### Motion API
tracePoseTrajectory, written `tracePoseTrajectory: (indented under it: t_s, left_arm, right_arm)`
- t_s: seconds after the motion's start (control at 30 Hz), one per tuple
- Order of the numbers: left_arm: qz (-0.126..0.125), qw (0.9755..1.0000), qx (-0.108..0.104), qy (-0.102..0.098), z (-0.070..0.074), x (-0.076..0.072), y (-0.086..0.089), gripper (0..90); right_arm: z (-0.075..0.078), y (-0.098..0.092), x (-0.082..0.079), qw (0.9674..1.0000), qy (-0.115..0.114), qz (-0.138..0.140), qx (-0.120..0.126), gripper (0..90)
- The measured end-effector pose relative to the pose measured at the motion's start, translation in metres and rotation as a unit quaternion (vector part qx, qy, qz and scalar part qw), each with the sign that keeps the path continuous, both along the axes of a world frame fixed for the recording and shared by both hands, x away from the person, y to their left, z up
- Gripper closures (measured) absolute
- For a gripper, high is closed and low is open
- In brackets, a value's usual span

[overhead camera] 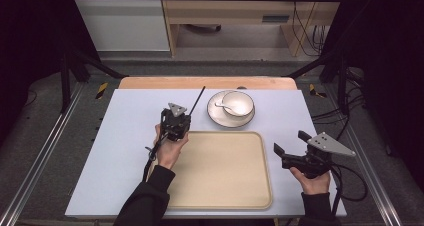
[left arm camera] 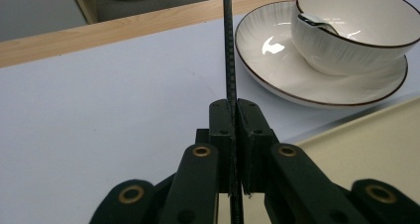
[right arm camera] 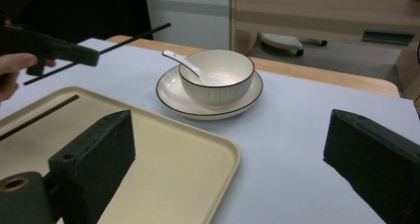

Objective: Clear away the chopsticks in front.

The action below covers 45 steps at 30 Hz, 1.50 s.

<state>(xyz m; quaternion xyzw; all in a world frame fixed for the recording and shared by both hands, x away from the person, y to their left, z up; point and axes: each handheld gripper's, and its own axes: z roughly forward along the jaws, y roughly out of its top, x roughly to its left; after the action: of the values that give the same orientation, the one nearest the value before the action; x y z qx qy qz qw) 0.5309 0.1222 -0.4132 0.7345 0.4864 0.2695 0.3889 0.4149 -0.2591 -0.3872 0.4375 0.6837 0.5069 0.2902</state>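
Note:
My left gripper (overhead camera: 183, 118) hovers left of the plate and is shut on a black chopstick (overhead camera: 198, 97) that points away toward the table's far edge. In the left gripper view the jaws pinch that chopstick (left arm camera: 229, 45) between them. A second black chopstick (right arm camera: 39, 116) lies on the beige tray (overhead camera: 225, 176). A white bowl (overhead camera: 238, 104) with a white spoon (overhead camera: 219, 104) in it stands on a white plate (overhead camera: 218, 118) just behind the tray. My right gripper (overhead camera: 291, 142) is held open to the right of the tray, with nothing between its jaws.
A pale mat (overhead camera: 125, 136) covers the table, with a wooden strip (overhead camera: 150, 82) along the far edge. Cables trail from the right gripper near the table's right edge (overhead camera: 350, 186). Black frame posts and a wooden cabinet stand beyond the table.

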Motion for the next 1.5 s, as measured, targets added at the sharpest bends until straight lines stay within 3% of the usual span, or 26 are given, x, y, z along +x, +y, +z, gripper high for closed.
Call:
tracePoseTrajectory:
  t_s: [0.17,0.2,0.23,0.33,0.47,0.67,1.0,1.33,1.5]
  left_arm:
    - [0.010,0.9998,-0.017,-0.008,0.003,-0.024,0.012,85.2]
    - [0.016,0.9994,-0.029,-0.014,0.003,-0.034,0.016,85.1]
    - [0.016,0.9994,-0.029,-0.014,0.003,-0.034,0.016,85.1]
    - [0.013,0.9987,-0.043,-0.024,0.003,-0.054,0.023,85.1]
    - [0.016,0.9982,-0.049,-0.031,0.002,-0.068,0.027,85.1]
    - [0.046,0.9963,-0.057,-0.044,-0.011,-0.100,0.036,85.1]
    - [0.073,0.9940,-0.069,-0.043,-0.029,-0.129,0.041,85.1]
    - [0.086,0.9933,-0.071,-0.032,-0.043,-0.145,0.046,85.1]
    - [0.092,0.9936,-0.062,-0.024,-0.051,-0.150,0.047,85.1]
  right_arm:
    - [0.000,0.001,0.000,1.0000,0.000,0.000,-0.003,5.7]
    - [0.000,0.001,0.000,1.0000,0.000,0.000,-0.004,5.8]
    - [0.000,0.001,-0.001,1.0000,-0.001,0.000,-0.004,5.8]
    - [0.000,0.001,-0.001,1.0000,-0.001,0.000,-0.002,5.8]
    - [0.000,0.002,-0.001,1.0000,-0.001,0.000,-0.004,5.8]
    - [0.001,0.002,-0.002,1.0000,-0.002,0.001,-0.003,5.8]
    - [0.001,0.003,-0.003,1.0000,-0.001,0.001,-0.003,5.7]
    - [0.000,0.005,-0.002,1.0000,0.000,0.003,-0.007,5.7]
    - [-0.001,0.006,-0.002,1.0000,0.002,0.004,-0.008,5.8]
